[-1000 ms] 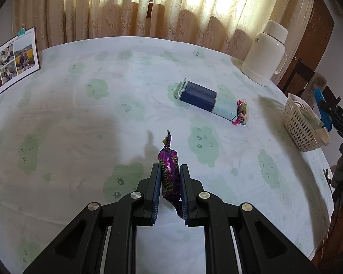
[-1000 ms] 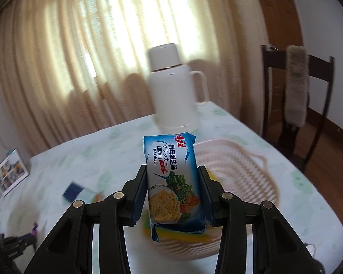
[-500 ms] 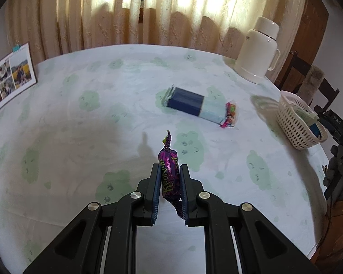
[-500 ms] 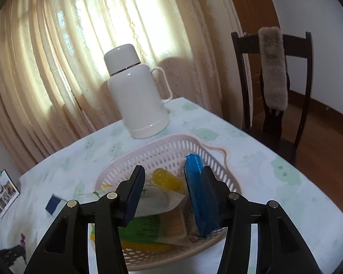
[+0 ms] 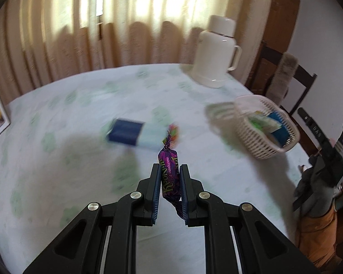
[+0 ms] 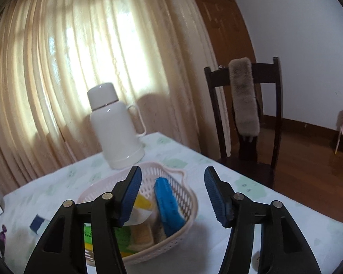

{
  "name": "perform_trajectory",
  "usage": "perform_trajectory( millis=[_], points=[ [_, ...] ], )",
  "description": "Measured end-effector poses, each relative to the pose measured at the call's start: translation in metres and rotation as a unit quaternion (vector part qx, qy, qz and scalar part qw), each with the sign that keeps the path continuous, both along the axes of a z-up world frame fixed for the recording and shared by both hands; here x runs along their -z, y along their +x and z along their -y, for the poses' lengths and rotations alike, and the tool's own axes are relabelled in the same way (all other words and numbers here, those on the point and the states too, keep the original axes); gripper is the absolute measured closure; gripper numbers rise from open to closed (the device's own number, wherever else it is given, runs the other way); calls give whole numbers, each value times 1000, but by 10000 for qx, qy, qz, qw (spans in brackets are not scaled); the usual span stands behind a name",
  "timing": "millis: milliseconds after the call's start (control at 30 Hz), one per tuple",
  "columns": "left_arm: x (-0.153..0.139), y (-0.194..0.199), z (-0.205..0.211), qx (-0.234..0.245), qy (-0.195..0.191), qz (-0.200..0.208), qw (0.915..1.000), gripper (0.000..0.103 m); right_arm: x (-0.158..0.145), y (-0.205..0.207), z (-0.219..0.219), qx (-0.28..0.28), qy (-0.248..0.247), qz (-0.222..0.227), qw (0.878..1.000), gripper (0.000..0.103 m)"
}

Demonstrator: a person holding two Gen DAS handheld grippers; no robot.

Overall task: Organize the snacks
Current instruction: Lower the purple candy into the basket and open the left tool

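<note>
Purple candy (image 5: pixel 169 173) pinched upright in left gripper (image 5: pixel 169 190), lifted off table (image 5: pixel 80 118), nearer basket (image 5: pixel 260 146) than before. Cracker pack (image 6: pixel 168 205) dropped on edge in basket among other snacks; right gripper (image 6: pixel 172 194) just opening, empty, above it.

Purple candy (image 5: pixel 169 174) with yellow-green lettering; pale pink lattice basket (image 6: pixel 185 194); white tablecloth (image 5: pixel 80 118) with green blotches; cream flask (image 6: pixel 115 132); beige curtains (image 6: pixel 57 68); blue packet (image 6: pixel 168 205).
</note>
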State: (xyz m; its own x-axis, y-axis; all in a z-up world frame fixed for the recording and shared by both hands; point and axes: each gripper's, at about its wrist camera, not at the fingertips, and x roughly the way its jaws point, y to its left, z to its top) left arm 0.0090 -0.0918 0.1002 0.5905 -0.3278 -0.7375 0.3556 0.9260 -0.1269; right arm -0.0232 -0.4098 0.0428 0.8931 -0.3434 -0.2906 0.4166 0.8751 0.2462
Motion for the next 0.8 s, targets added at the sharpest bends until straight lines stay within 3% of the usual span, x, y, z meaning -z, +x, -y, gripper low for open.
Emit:
perform_trajectory(
  millis=[333,800],
  points=[
    [-26,14,95,803,-3,295,9963,89,-3,-13,9,21,284,288,9992,44],
    [-28,30,186,1561,-71,278,9873,89,0,-15,18,73,488,235,9985,43]
  ],
)
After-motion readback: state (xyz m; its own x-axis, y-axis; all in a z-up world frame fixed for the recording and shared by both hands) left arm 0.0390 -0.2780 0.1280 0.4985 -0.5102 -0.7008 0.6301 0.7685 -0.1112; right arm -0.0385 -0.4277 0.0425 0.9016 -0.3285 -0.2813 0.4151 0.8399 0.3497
